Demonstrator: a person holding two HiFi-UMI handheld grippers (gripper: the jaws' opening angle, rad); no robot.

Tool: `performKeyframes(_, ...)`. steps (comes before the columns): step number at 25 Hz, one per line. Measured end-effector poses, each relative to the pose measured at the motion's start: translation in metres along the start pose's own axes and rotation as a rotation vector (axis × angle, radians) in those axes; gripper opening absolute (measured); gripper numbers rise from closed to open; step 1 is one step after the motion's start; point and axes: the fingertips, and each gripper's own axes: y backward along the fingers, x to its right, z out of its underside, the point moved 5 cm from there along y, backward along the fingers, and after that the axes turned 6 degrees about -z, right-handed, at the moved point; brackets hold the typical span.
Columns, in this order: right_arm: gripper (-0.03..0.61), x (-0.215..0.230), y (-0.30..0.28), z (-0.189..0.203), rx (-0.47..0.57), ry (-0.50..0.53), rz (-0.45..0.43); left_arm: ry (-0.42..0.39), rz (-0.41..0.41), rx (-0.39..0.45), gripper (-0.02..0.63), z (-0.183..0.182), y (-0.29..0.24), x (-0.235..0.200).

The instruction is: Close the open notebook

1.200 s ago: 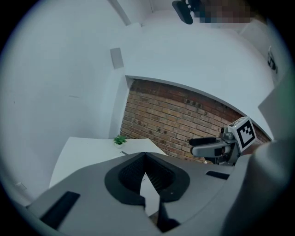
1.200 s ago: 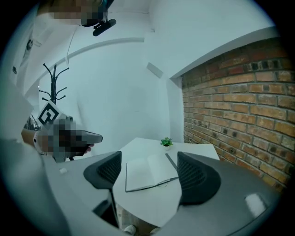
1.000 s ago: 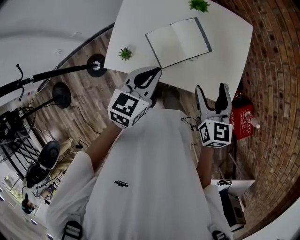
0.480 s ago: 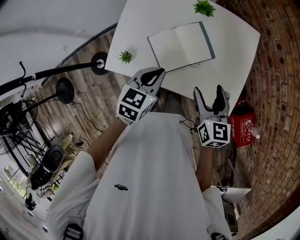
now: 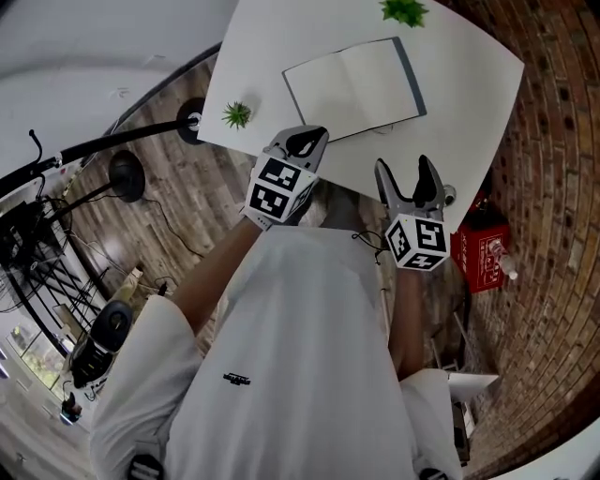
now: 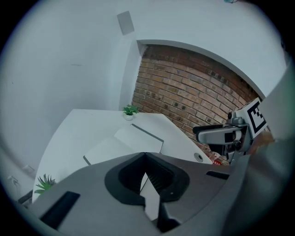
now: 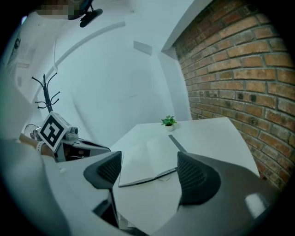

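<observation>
The open notebook (image 5: 354,86) lies flat on the white table (image 5: 469,75), blank pages up, dark cover edge along its right side. My left gripper (image 5: 302,145) hovers at the table's near edge, just short of the notebook's near left corner, jaws shut on nothing. My right gripper (image 5: 405,169) is held off the near edge below the notebook's right half, jaws open and empty. In the left gripper view the notebook (image 6: 124,143) lies beyond the closed tips (image 6: 145,154). The right gripper view frames the notebook (image 7: 147,159) between its spread jaws (image 7: 150,173).
Two small potted plants stand on the table, one at the near left corner (image 5: 236,114) and one at the far edge (image 5: 403,11). A red box (image 5: 478,246) sits on the floor by the brick wall (image 5: 553,141). Black stands (image 5: 122,173) and cables are at left.
Both grippers have moved forward toward the table's near edge, the right one also shifting left. The notebook has not been touched.
</observation>
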Motion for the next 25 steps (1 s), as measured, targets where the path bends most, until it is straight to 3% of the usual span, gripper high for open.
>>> performKeyframes(4,0.377,0.020,-0.013,0.014,-0.021,-0.051,0.006,0.063,-0.014,-0.020,0.009,0.000,-0.022,-0.003)
performKeyframes(10,0.377,0.033,-0.032,0.025,-0.046,-0.083,-0.005,-0.004,-0.023,-0.067,0.009,0.005,-0.059,-0.004)
performKeyframes(15,0.377,0.040,-0.045,0.031,-0.055,-0.112,-0.015,-0.029,-0.053,-0.165,0.009,0.028,-0.089,-0.012)
performKeyframes(25,0.376,0.059,-0.068,0.048,-0.050,-0.230,-0.049,0.004,-0.087,-0.259,0.009,0.056,-0.117,-0.024)
